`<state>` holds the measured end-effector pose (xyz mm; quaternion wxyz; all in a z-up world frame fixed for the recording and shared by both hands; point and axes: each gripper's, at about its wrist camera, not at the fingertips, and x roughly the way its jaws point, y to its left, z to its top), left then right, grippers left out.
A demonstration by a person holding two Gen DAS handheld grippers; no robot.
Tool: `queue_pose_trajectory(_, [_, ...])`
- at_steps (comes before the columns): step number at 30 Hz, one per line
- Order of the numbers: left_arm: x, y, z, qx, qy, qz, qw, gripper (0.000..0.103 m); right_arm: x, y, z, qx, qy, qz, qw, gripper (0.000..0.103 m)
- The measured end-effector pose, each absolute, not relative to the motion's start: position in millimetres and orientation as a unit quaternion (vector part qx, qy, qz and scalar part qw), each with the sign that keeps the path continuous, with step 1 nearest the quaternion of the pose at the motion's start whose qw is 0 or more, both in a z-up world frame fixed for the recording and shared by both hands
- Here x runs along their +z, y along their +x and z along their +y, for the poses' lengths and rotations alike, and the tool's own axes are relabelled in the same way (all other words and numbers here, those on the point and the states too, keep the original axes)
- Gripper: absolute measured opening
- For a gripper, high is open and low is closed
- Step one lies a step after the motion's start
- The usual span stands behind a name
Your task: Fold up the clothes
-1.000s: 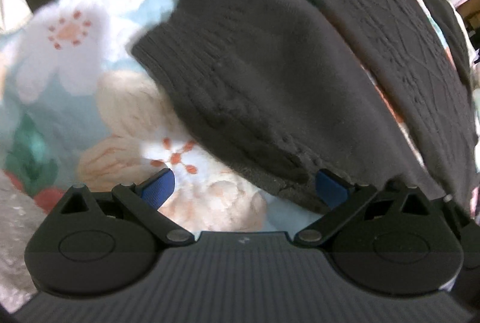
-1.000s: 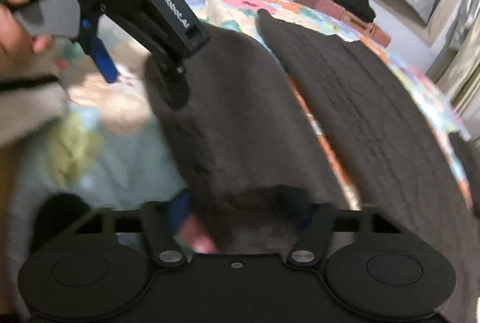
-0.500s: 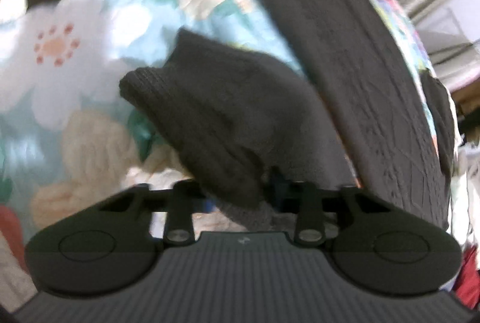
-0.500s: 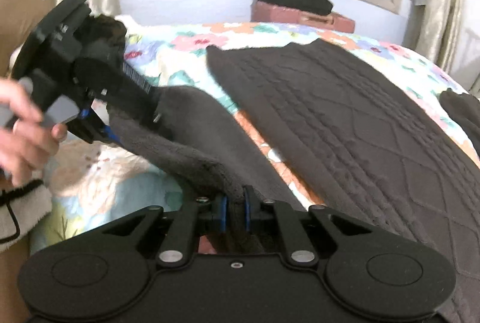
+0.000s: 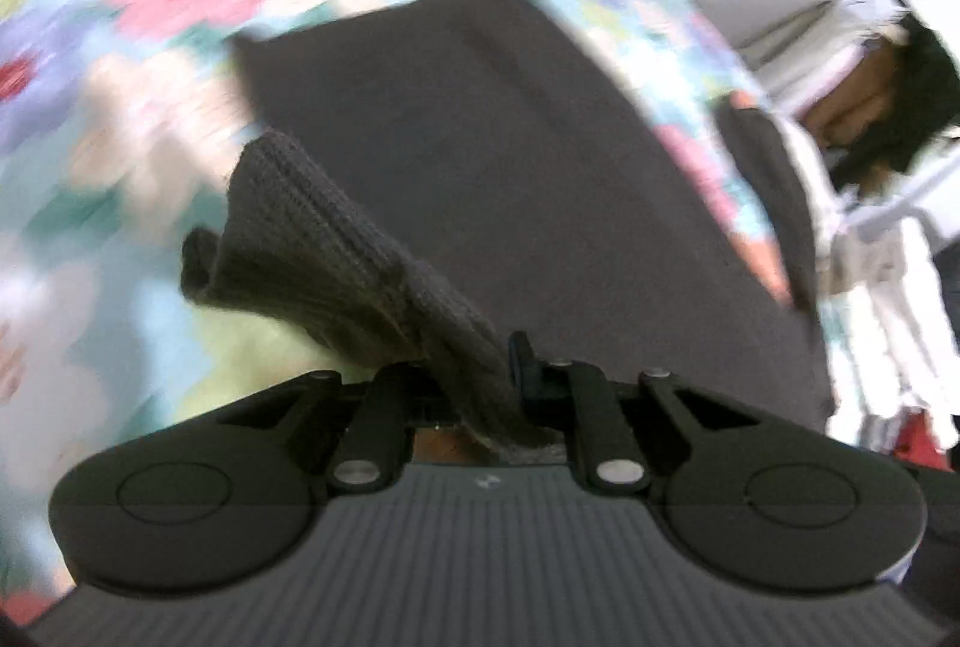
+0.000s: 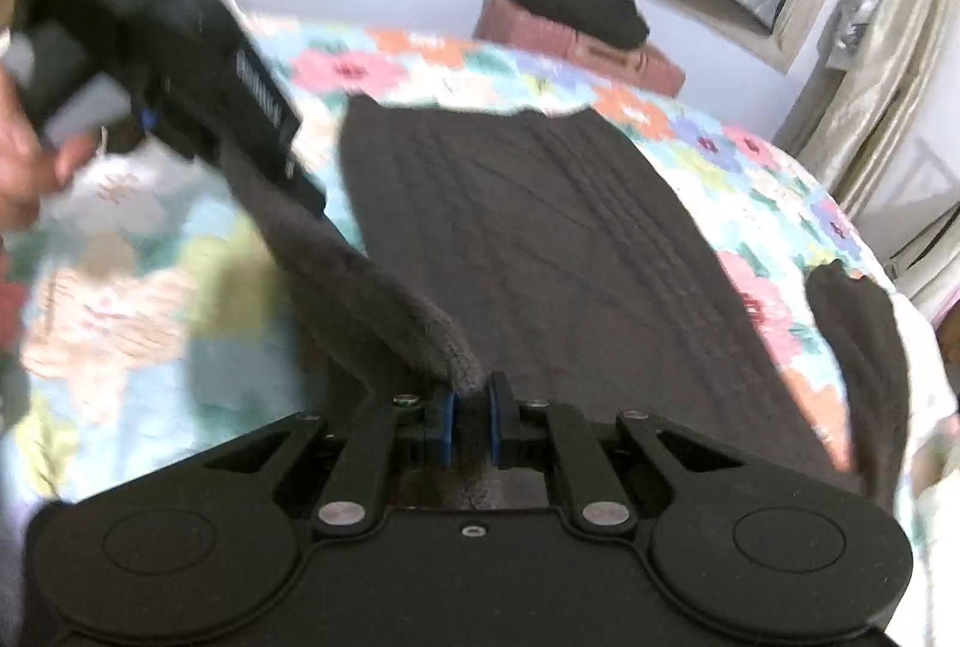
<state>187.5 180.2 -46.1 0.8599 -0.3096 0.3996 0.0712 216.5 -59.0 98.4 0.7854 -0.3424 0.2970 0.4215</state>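
Observation:
A dark grey knit sweater (image 6: 540, 239) lies spread on a floral bedspread (image 6: 150, 299); it also shows in the left wrist view (image 5: 510, 155). Its left sleeve (image 5: 324, 251) is lifted off the bed. My left gripper (image 5: 474, 377) is shut on the sleeve near its ribbed cuff. My right gripper (image 6: 469, 419) is shut on the same sleeve (image 6: 384, 299) further along. The left gripper's body (image 6: 180, 47), held by a hand, shows at the upper left of the right wrist view.
The other sleeve (image 6: 864, 347) lies at the bed's right edge. A reddish box with dark clothes on it (image 6: 576, 29) stands at the far end of the bed. Curtains (image 6: 870, 47) and a rack with hanging clothes (image 5: 870, 107) are to the right.
Both grippers closed on the sleeve and lifted it off the bedspread, carrying it toward the sweater's body. The left gripper was open a second ago.

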Motion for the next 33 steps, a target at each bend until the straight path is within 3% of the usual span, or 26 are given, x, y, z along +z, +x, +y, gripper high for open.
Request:
queue_pose_trajectory(4, [-34, 228, 163, 0.051, -0.244, 0.370, 0.895, 0.010, 111, 263, -49, 0.405, -0.377, 0.320, 0.769, 0.010])
queue_pose_trajectory(14, [-78, 322, 179, 0.014, -0.237, 0.371, 0.898, 0.010, 62, 347, -58, 0.386, -0.234, 0.355, 0.818, 0.012])
queue_pose_trajectory(19, [-91, 341, 166, -0.003, -0.209, 0.359, 0.910, 0.010, 47, 361, -109, 0.356, -0.173, 0.405, 0.824, 0.028])
queue_pose_trajectory(21, [-94, 348, 162, -0.011, -0.191, 0.356, 0.915, 0.010, 45, 359, -142, 0.346, -0.151, 0.421, 0.825, 0.046])
queue_pose_trajectory(23, [-96, 357, 160, -0.014, -0.178, 0.360, 0.916, 0.010, 42, 357, -178, 0.325, -0.134, 0.432, 0.830, 0.058])
queue_pose_trajectory(29, [-94, 374, 163, -0.036, -0.193, 0.361, 0.912, 0.010, 19, 355, -278, 0.284, -0.025, 0.527, 0.801, 0.058])
queue_pose_trajectory(33, [-84, 378, 152, -0.051, -0.171, 0.348, 0.920, 0.010, 3, 342, -278, 0.305, -0.015, 0.527, 0.793, 0.067])
